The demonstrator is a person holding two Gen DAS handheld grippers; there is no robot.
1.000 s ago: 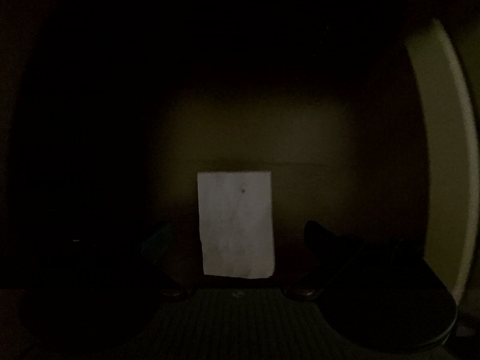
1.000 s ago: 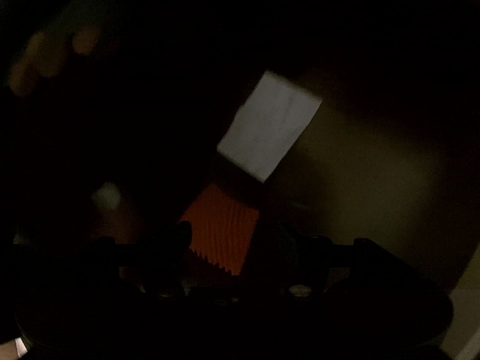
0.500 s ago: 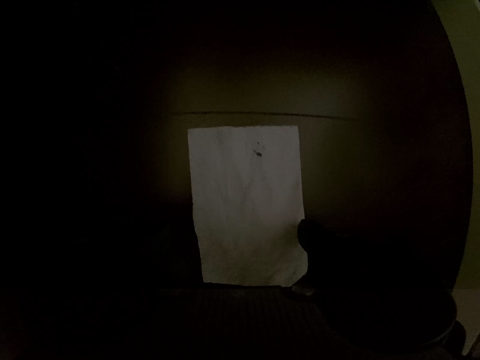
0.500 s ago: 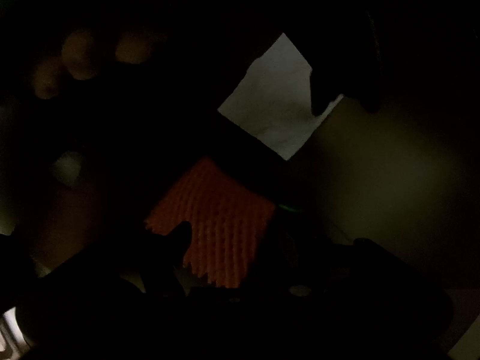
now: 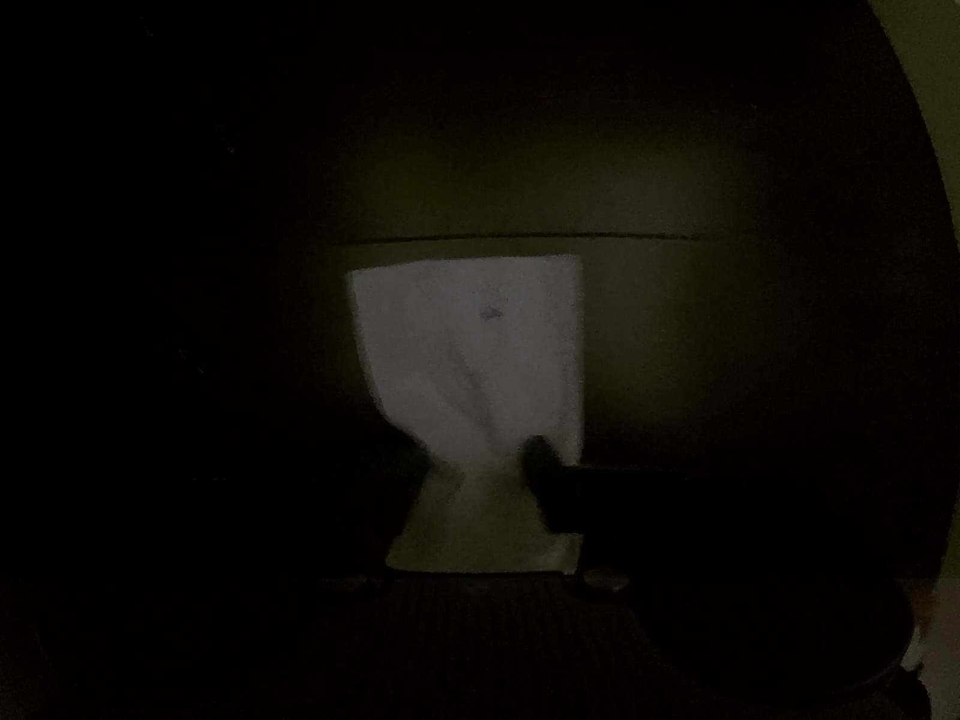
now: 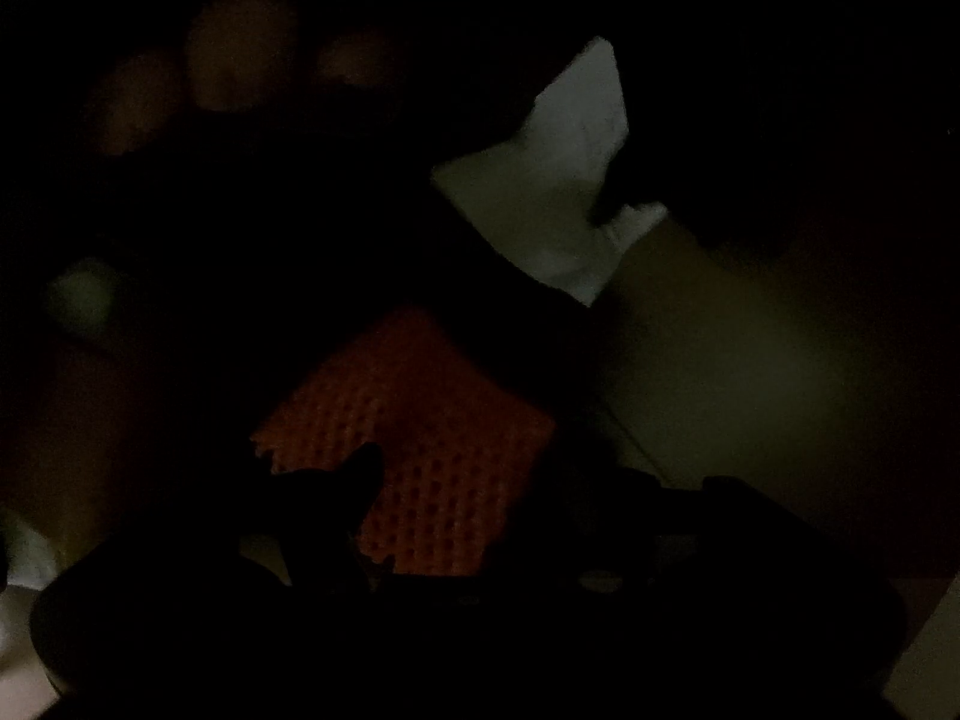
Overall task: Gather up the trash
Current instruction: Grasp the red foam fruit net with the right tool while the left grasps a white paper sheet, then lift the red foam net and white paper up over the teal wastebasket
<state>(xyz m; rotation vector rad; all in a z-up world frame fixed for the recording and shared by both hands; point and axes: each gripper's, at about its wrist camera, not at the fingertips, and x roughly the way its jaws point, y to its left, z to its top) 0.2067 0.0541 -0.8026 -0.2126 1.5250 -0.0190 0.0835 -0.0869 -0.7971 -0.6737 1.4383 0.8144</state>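
Observation:
The scene is very dark. A white paper sheet [image 5: 468,348] lies on a brown surface, and its near part is bunched into a narrow waist. My left gripper [image 5: 480,468] is closing on that waist, with both pads pressing the paper. The right wrist view shows the same paper [image 6: 558,192] pinched by the dark left gripper [image 6: 606,210]. An orange mesh piece [image 6: 432,420] lies lower down. My right gripper [image 6: 468,468] hangs over it with its jaws closing. The mesh lies between the fingers and is not pinched. The right finger is lost in the dark.
A pale curved edge [image 5: 900,30] runs down the right side of the left wrist view. A thin seam [image 5: 510,237] crosses the surface beyond the paper. A person's fingers [image 6: 240,60] show dimly at the upper left, with a small pale round thing [image 6: 84,294] below them.
The left gripper came down onto the paper and its fingers closed, crumpling the sheet's near part. The right gripper sank toward the orange mesh, which now looks larger.

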